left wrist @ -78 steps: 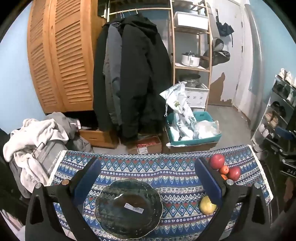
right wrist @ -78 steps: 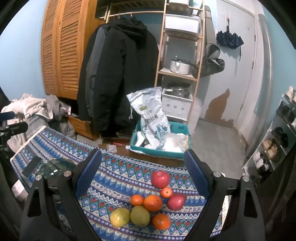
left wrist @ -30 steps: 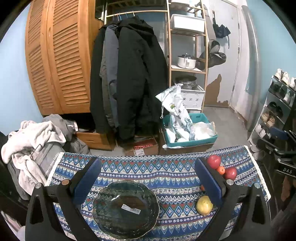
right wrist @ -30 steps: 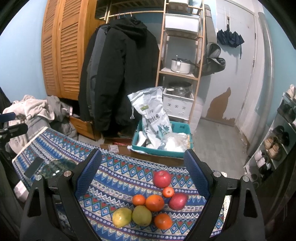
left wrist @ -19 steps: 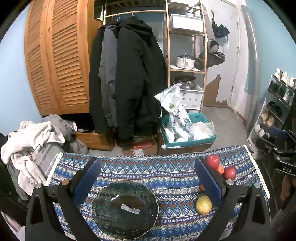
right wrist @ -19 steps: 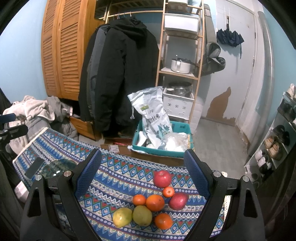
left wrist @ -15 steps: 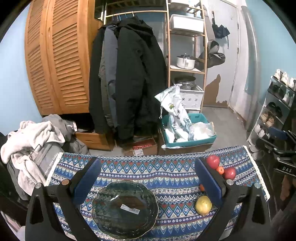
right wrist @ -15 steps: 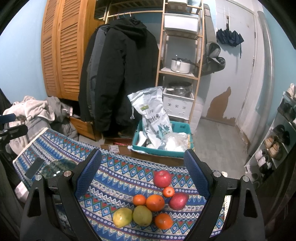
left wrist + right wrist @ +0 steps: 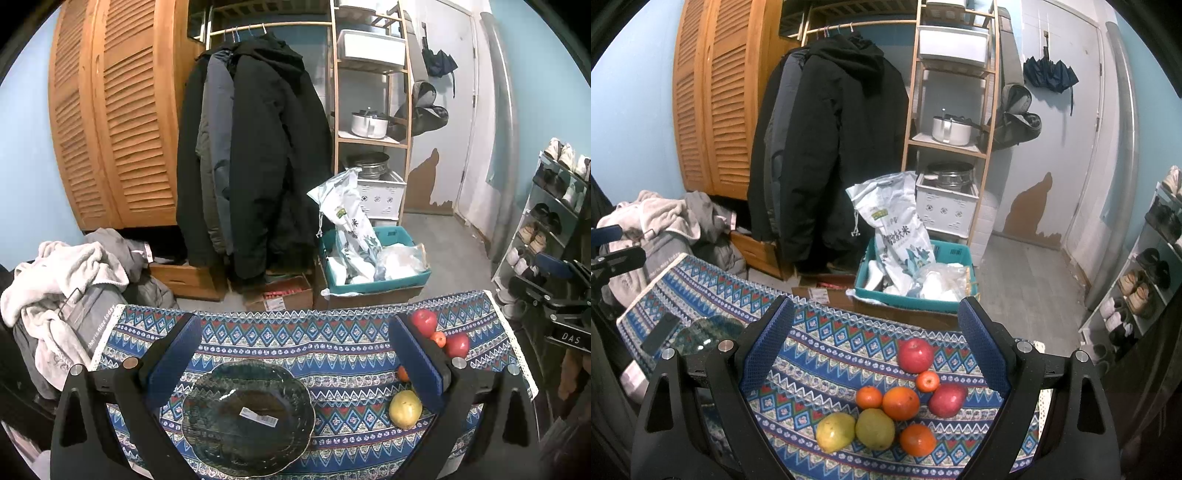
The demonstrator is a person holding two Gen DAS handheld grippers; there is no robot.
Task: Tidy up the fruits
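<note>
A dark green plate (image 9: 247, 410) lies on the patterned blue tablecloth (image 9: 295, 339), under my open, empty left gripper (image 9: 291, 347). In the right wrist view a group of fruit lies between the open jaws of my empty right gripper (image 9: 875, 332): a red apple (image 9: 916, 355), a second red apple (image 9: 947, 400), several oranges such as the big one (image 9: 900, 403), and two yellow-green pears (image 9: 835, 432) (image 9: 874, 428). The plate edge (image 9: 713, 330) shows at the left there. In the left wrist view a pear (image 9: 405, 409) and a red apple (image 9: 424, 322) show at the right.
Beyond the table's far edge stand a teal bin (image 9: 916, 291) with a rice bag (image 9: 897, 229), a cardboard box (image 9: 280, 299), hanging coats (image 9: 255, 158), a wooden shelf (image 9: 953, 110), a clothes pile (image 9: 62, 280) at left and a shoe rack (image 9: 550, 225) at right.
Both views have drifted only slightly; the table looks a little further below the left gripper than 2.6 s ago. Fruit and plate have not moved. Both grippers stay open.
</note>
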